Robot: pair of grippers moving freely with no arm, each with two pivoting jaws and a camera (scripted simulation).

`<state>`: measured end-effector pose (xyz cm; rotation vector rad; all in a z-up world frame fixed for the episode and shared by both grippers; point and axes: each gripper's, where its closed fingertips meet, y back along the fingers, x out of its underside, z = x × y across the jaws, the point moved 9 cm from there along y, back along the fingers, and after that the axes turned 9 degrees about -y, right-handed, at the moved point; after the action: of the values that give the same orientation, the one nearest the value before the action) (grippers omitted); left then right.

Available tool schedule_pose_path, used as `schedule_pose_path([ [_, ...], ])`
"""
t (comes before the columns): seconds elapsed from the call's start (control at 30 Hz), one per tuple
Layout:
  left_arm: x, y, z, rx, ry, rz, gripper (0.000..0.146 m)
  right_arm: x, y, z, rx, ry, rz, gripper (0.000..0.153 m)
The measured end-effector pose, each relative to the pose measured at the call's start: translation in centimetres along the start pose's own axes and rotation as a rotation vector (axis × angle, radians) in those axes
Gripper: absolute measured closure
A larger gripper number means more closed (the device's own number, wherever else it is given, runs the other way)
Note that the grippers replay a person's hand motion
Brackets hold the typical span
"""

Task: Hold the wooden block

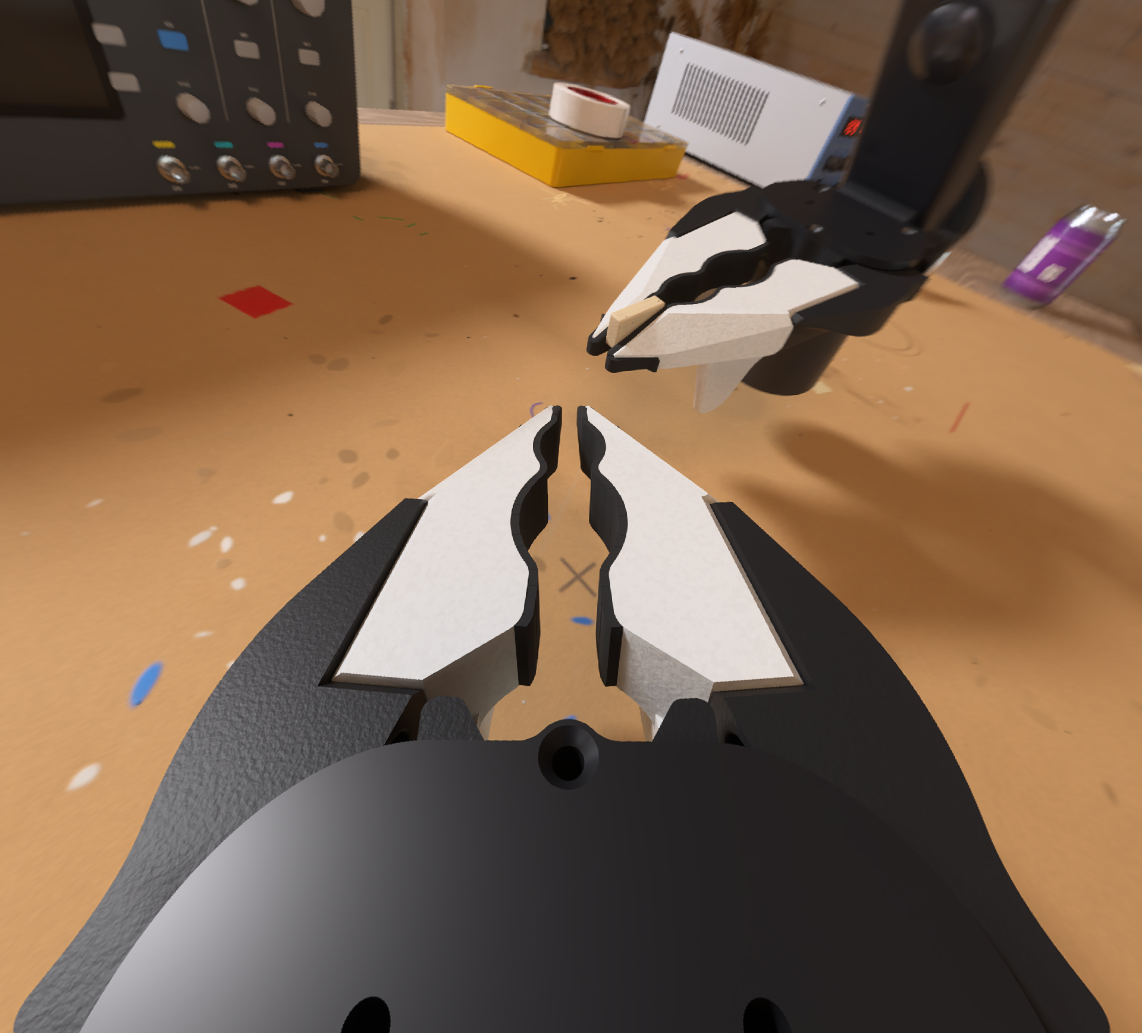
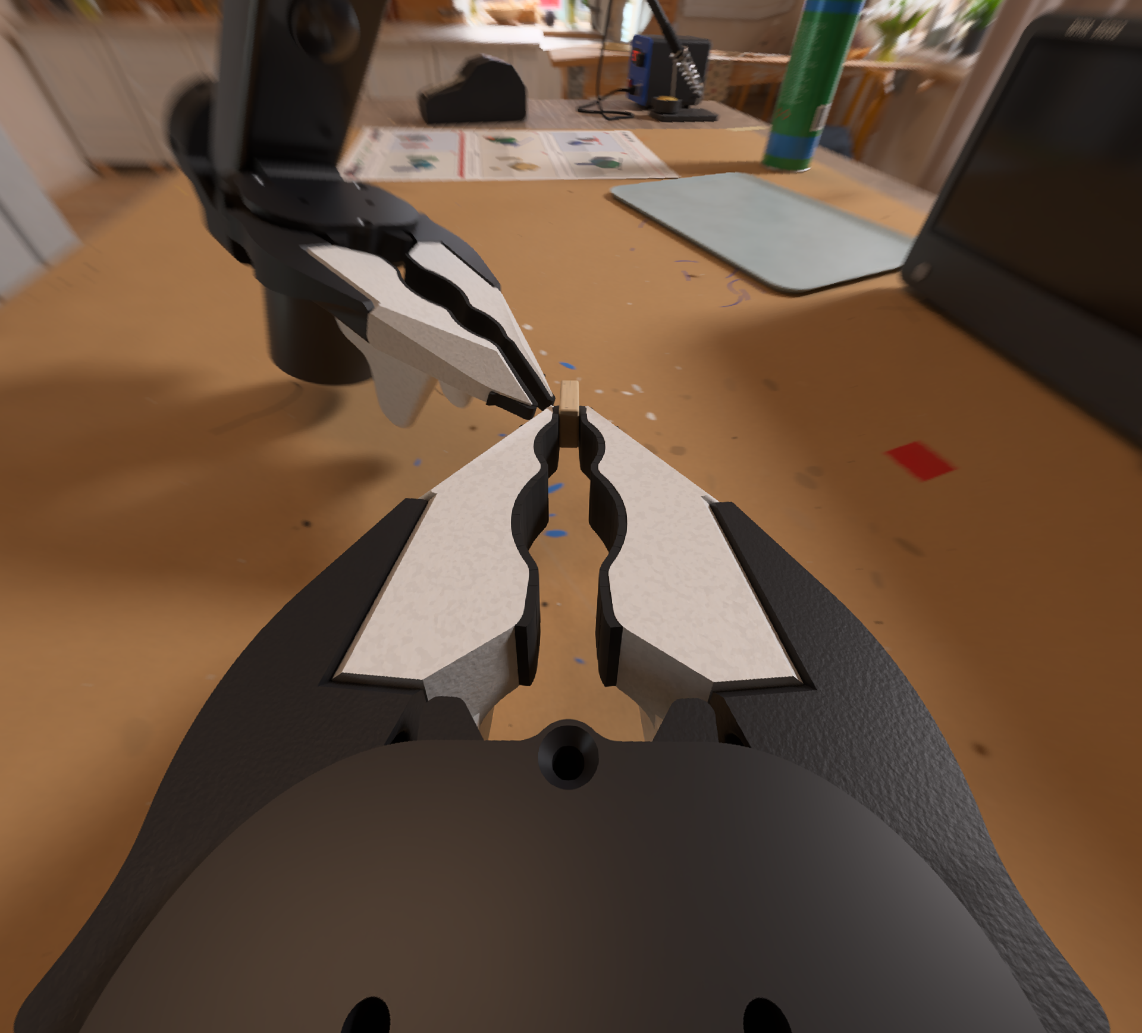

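On the left, the left black-and-white two-finger claw (image 2: 544, 404) hovered above the tan paint-flecked wooden bench (image 1: 185, 416), its jaws drawn nearly together on nothing, tips just beside the block. At the centre, the small pale rectangular wooden block (image 2: 569, 413) sat pinched upright at the very fingertips of the right black-and-white claw (image 2: 569, 416), clear of the bench. To hold it well, the right claw would probably need steady pressure and no tilting, since the grip looked shallow, while the left claw kept from nudging it.
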<state>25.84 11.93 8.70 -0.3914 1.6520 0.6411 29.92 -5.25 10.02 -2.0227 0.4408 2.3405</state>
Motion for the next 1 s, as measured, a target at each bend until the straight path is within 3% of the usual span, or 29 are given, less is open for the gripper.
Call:
schedule_pose_path([
  [0.13, -0.1, -0.2, -0.5, -0.060, -0.066, 0.036, 0.141, 0.0, 0.1, 1.6, 0.153, 0.252, 0.021, 0.148],
  [0.4, 0.5, -0.6, -0.5, -0.064, 0.039, 0.073, 0.141, 1.0, -0.3, 2.9, 0.300, 0.461, 0.058, 0.148],
  [0.6, 1.0, -0.8, -0.4, -0.061, 0.118, 0.081, 0.142, 1.4, -0.6, 3.2, 0.341, 0.525, 0.088, 0.148],
  [0.7, 0.8, -0.9, -0.2, -0.054, 0.190, 0.041, 0.142, 2.0, -1.2, 3.4, 0.297, 0.521, 0.131, 0.148],
  [0.8, -0.1, -0.6, 0.1, -0.101, 0.036, 0.061, 0.142, 1.4, -0.7, 2.6, 0.363, 0.569, 0.128, 0.148],
  [0.9, 0.0, -0.4, 0.8, -0.098, 0.033, 0.089, 0.142, 0.6, -0.2, 1.3, 0.282, 0.426, 0.113, 0.148],
  [1.0, 0.1, -0.4, 1.0, -0.071, 0.042, 0.091, 0.142, 0.9, -0.1, 0.7, 0.180, 0.420, 0.140, 0.148],
])
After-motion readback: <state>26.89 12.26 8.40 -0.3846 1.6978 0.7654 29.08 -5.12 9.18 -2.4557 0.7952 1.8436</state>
